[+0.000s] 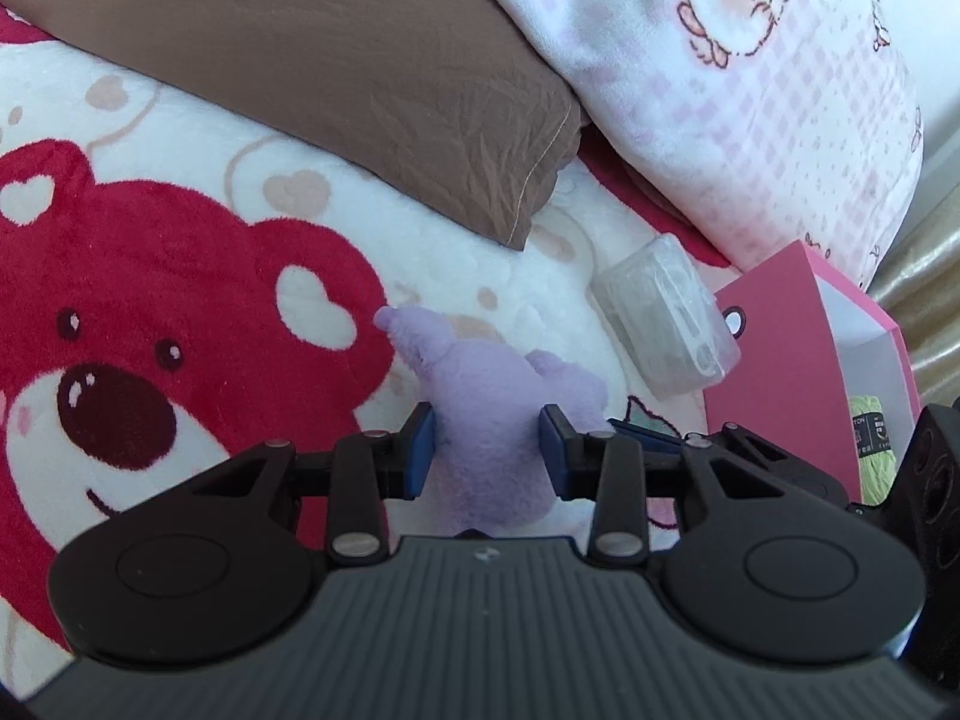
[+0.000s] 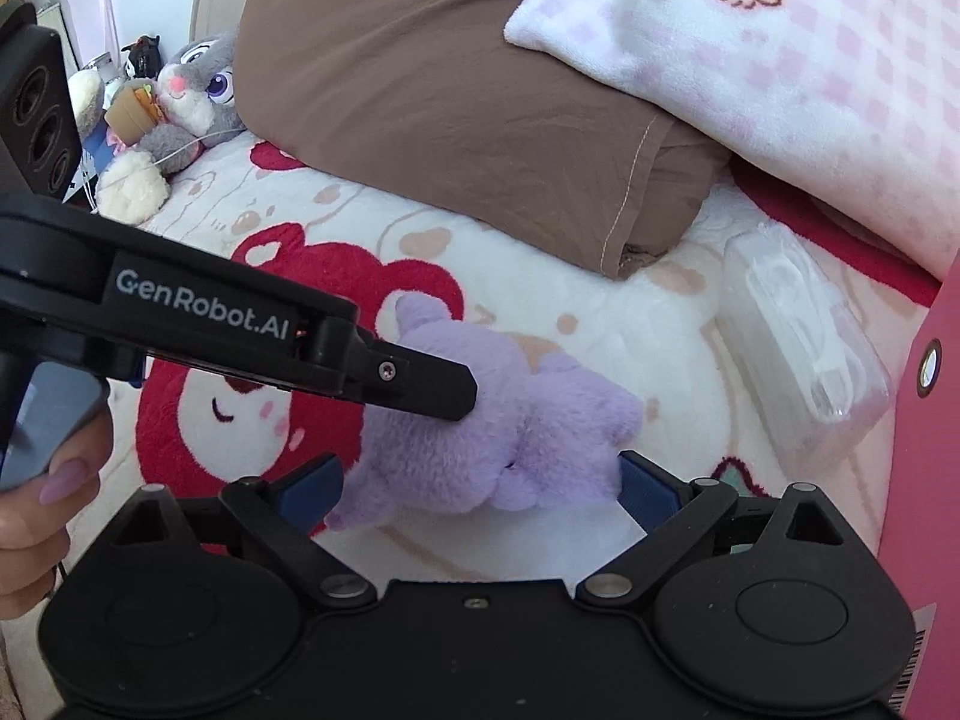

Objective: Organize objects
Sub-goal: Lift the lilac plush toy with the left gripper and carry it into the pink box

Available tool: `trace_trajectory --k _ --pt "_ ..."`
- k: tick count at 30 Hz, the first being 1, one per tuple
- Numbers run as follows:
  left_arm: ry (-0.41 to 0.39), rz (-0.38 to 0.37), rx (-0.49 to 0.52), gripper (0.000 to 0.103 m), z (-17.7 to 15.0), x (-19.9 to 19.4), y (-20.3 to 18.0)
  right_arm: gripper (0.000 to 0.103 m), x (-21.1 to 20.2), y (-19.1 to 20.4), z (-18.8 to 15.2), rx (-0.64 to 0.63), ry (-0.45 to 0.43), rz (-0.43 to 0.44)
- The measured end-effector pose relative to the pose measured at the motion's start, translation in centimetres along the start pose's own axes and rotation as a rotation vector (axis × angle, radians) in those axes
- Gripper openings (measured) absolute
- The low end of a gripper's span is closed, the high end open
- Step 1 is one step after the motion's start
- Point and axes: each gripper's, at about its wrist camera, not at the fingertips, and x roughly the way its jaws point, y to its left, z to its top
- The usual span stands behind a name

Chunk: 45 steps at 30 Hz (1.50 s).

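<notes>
A purple plush toy (image 1: pixel 486 414) lies on the bear-print blanket (image 1: pixel 180 192). My left gripper (image 1: pixel 487 450) is shut on the toy, its blue pads pressing the plush from both sides. The toy also shows in the right wrist view (image 2: pixel 498 420), with the left gripper's black finger (image 2: pixel 420 384) pushed into it. My right gripper (image 2: pixel 474 492) is open, its pads spread wide on either side of the toy's near end. A clear plastic box (image 1: pixel 666 324) lies on the blanket to the right; it also shows in the right wrist view (image 2: pixel 804 348).
A pink open box (image 1: pixel 798 360) with green yarn (image 1: pixel 873 450) inside stands at the right edge. A brown pillow (image 1: pixel 336 78) and a pink checked pillow (image 1: pixel 750 90) lie behind. A grey bunny plush (image 2: pixel 186 102) sits at the far left.
</notes>
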Motion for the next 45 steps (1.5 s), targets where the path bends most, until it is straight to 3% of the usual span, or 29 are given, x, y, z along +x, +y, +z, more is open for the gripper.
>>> trace_trajectory --k 4,9,12,18,23,32,45 --pt "0.018 0.023 -0.005 0.036 -0.5 1.0 0.2 0.099 1.1 -0.6 -0.2 0.01 0.031 0.002" --pt "0.028 -0.002 -0.078 0.041 -0.4 1.4 1.4 0.099 2.2 -0.6 0.0 0.001 0.028 0.0" --pt "0.028 -0.013 -0.079 0.036 -0.5 1.0 1.1 0.092 1.7 0.1 -0.1 -0.033 0.008 -0.024" --pt "0.001 -0.051 -0.051 0.035 -1.3 -1.9 -0.8 0.09 -1.7 0.7 -0.3 -0.073 -0.034 -0.03" --pt "-0.022 -0.071 0.029 0.035 -2.2 -6.1 -3.8 0.091 -6.4 2.4 -0.5 -0.129 -0.063 -0.06" --pt "-0.038 -0.08 0.199 0.035 -3.9 -11.8 -11.5 0.095 -14.5 2.7 -1.0 -0.113 -0.093 -0.086" --pt "-0.029 -0.18 0.35 0.035 -2.2 -10.9 -24.0 0.095 -23.8 -4.2 -1.0 0.023 -0.223 -0.224"
